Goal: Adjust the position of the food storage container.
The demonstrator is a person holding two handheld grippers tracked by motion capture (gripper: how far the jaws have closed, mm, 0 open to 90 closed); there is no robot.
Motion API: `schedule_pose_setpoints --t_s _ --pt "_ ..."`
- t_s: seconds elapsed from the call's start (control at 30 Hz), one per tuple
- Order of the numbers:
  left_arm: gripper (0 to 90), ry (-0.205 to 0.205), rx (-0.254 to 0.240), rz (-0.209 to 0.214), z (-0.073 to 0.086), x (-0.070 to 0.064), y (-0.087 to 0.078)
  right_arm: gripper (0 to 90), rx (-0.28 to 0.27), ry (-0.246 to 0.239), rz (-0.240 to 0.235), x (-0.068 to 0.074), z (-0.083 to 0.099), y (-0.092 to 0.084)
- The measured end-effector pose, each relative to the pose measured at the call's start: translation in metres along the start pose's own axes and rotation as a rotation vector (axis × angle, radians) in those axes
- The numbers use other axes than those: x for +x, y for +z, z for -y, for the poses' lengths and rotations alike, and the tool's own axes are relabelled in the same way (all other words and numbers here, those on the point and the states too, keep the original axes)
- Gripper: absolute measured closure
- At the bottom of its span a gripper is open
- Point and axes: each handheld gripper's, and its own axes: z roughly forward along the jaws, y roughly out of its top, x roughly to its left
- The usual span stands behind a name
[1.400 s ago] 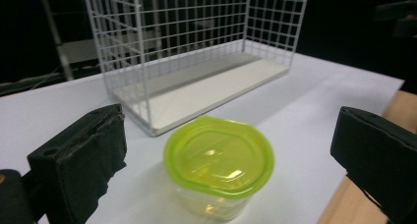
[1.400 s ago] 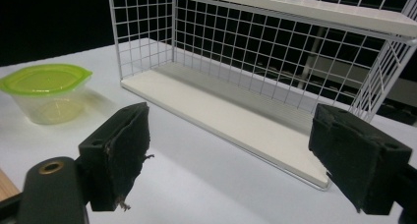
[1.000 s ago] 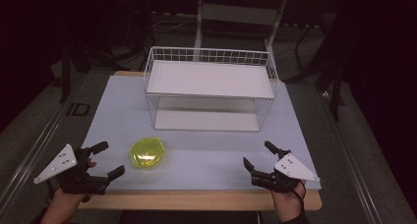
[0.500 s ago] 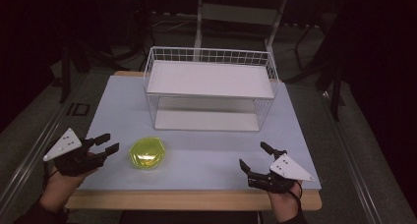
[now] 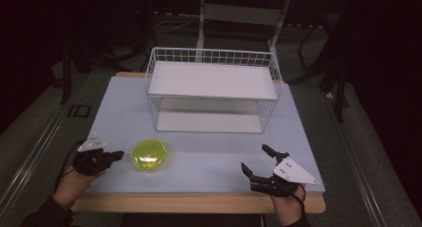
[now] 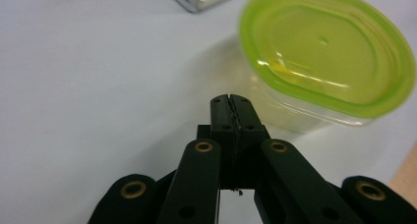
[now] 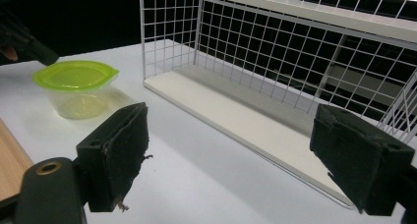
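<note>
Jaws of left gripper (image 6: 231, 100) just closed, pressed together on nothing, tips beside lidded green container (image 5: 148, 156) near tabletop's front-left corner, likely to nudge it; right gripper (image 5: 259, 163) spread wide, empty.

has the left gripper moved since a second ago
Yes. The left gripper has shifted up the picture toward the green-lidded container, and its jaws have just closed on nothing.
</note>
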Motion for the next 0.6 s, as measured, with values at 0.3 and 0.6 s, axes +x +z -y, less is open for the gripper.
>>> schedule_pose_setpoints --t_s 0.3,0.6 --pt "90.0 -0.001 0.085 0.051 0.000 -0.005 0.023 14.6 -0.004 0.007 -0.002 -0.001 0.000 -0.001" --pt "90.0 -0.004 0.094 0.079 -0.008 -0.011 0.038 14.6 -0.008 0.012 -0.004 -0.002 0.000 -0.002"
